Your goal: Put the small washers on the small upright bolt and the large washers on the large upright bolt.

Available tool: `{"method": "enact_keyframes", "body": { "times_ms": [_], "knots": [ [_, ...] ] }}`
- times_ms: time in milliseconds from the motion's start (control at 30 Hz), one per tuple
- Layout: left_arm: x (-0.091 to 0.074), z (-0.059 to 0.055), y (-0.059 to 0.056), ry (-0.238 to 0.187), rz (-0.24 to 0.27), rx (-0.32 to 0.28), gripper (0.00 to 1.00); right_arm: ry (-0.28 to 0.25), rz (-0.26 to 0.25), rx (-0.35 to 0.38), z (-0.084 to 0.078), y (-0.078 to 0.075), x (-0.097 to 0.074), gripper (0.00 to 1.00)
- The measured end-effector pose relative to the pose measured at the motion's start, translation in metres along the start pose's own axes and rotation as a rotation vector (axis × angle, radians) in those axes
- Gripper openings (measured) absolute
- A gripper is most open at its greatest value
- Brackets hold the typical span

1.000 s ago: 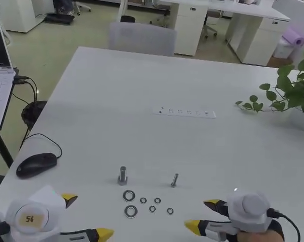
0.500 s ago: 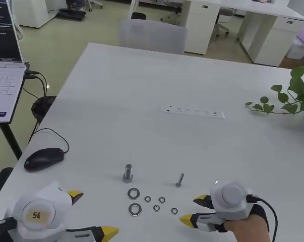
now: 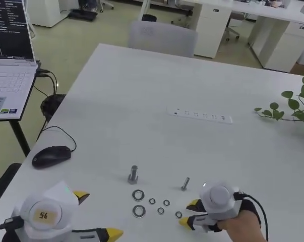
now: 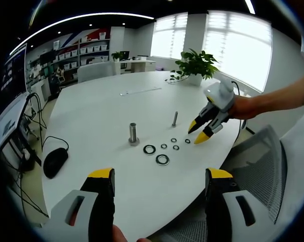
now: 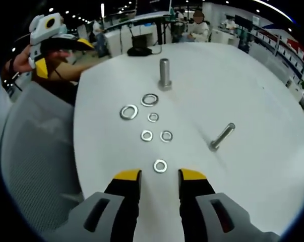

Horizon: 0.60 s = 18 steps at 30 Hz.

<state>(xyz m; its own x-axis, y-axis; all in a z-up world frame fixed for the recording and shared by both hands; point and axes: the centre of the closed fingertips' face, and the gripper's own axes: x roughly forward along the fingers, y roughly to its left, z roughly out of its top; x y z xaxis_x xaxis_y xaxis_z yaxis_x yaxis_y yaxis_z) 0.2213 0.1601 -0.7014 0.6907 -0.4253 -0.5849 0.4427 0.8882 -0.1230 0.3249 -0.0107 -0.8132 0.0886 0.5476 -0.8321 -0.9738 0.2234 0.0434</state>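
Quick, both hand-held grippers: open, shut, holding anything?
Left hand-held gripper: open, empty.
Right hand-held gripper: open, empty; a small washer lies just ahead.

A black mouse point(image 3: 51, 157), white power strip point(image 3: 199, 115) and leafy plant point(image 3: 293, 103) sit well apart on the table point(image 3: 141, 96).

There are two large washers point(image 3: 138, 195), four small washers point(image 3: 152, 201), one large bolt point(image 3: 133, 174) and one small bolt point(image 3: 185, 184).

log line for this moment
phase: pre-grasp | right gripper: open, facing nearest small washer | left gripper: open, empty | large bolt: bare | small bolt: bare
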Motion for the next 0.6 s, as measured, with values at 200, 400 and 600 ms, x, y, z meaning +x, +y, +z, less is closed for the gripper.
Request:
{"method": "enact_keyframes", "body": {
  "times_ms": [200,400,600],
  "knots": [
    [0.000,-0.001,-0.002,0.000,-0.001,-0.003,0.73,0.047,0.015,-0.048,-0.001,0.000,0.008,0.26],
    [0.001,-0.001,-0.005,0.000,-0.005,-0.001,0.73,0.095,0.026,-0.128,-0.002,-0.002,0.011,0.25],
    [0.003,-0.001,-0.007,-0.003,-0.008,-0.002,0.72,0.107,0.057,-0.181,0.000,0.001,0.013,0.23]
  ]
}}
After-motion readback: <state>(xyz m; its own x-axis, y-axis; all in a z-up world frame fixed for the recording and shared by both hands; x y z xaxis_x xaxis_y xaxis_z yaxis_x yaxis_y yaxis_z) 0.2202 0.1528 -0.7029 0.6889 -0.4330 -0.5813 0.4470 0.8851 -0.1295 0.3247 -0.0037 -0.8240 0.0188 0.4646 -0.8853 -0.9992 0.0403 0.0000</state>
